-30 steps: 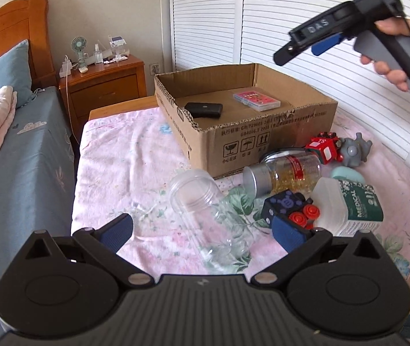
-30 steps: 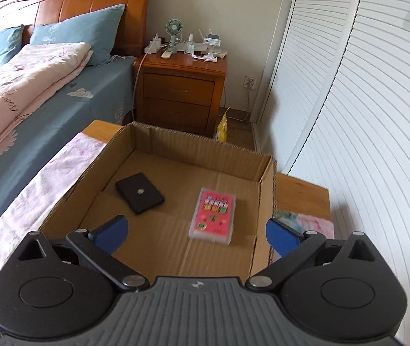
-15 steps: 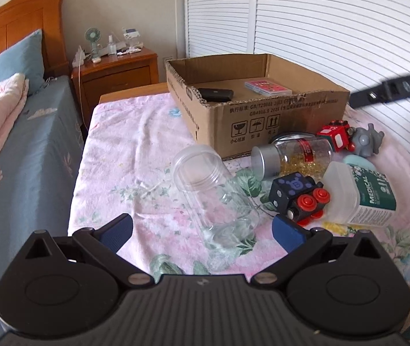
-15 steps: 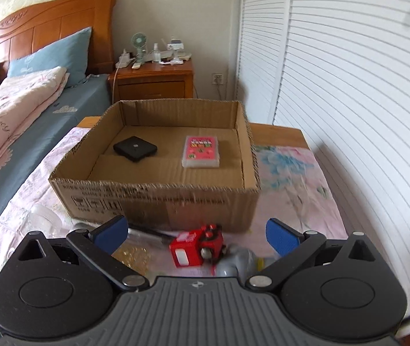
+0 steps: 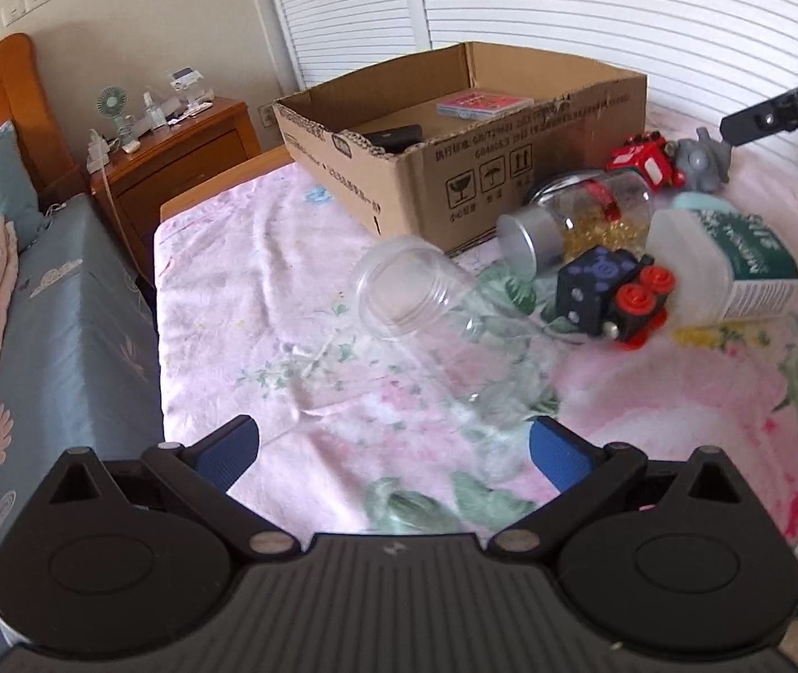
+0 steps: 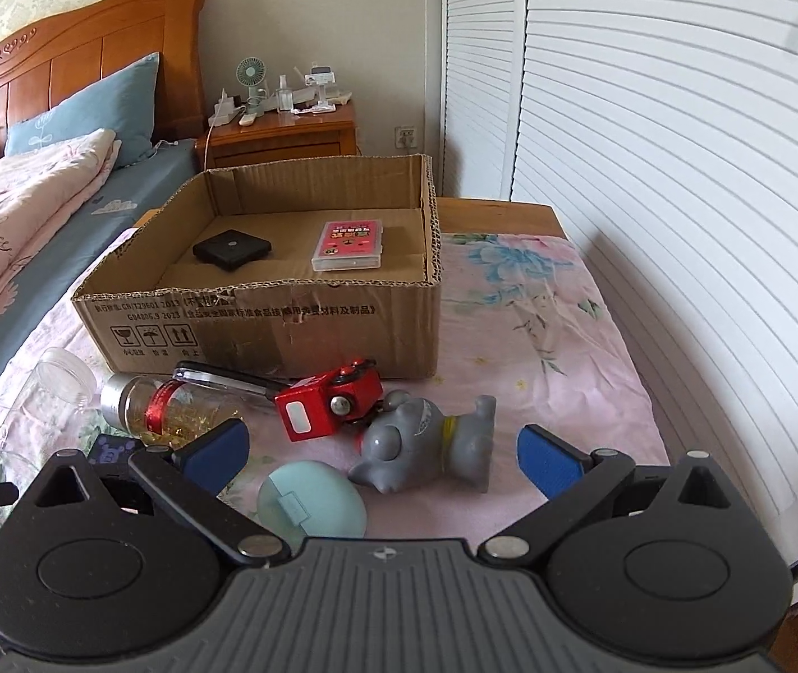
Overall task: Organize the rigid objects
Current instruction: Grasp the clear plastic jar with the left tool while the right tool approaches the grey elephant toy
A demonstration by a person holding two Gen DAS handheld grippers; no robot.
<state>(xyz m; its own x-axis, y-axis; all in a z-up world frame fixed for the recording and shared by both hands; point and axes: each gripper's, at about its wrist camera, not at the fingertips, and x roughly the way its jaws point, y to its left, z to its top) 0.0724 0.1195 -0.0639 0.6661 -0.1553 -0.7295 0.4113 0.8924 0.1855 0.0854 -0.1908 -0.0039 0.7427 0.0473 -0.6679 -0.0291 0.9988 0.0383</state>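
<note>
An open cardboard box (image 6: 264, 325) (image 5: 511, 179) on the floral-covered table holds a black square object (image 6: 232, 248) and a red card case (image 6: 349, 245). In front of it lie a clear empty jar (image 5: 427, 314), a bottle of yellow capsules (image 5: 573, 219), a black-and-red toy cube (image 5: 612, 294), a white medical bottle (image 5: 735, 263), a red toy (image 6: 329, 404), a grey animal figure (image 6: 427, 443) and a teal round case (image 6: 312, 502). My left gripper (image 5: 393, 451) is open, just short of the clear jar. My right gripper (image 6: 382, 451) is open, close above the grey figure.
A bed with a blue sheet (image 5: 62, 336) and pink quilt (image 6: 23, 213) runs along the table's left. A wooden nightstand (image 6: 281, 129) with a small fan stands behind. White louvred doors (image 6: 651, 140) line the right side.
The right gripper has pulled back from over the box and come down to the toys in front of it. The left gripper has shifted and turned slightly, still facing the clear jar.
</note>
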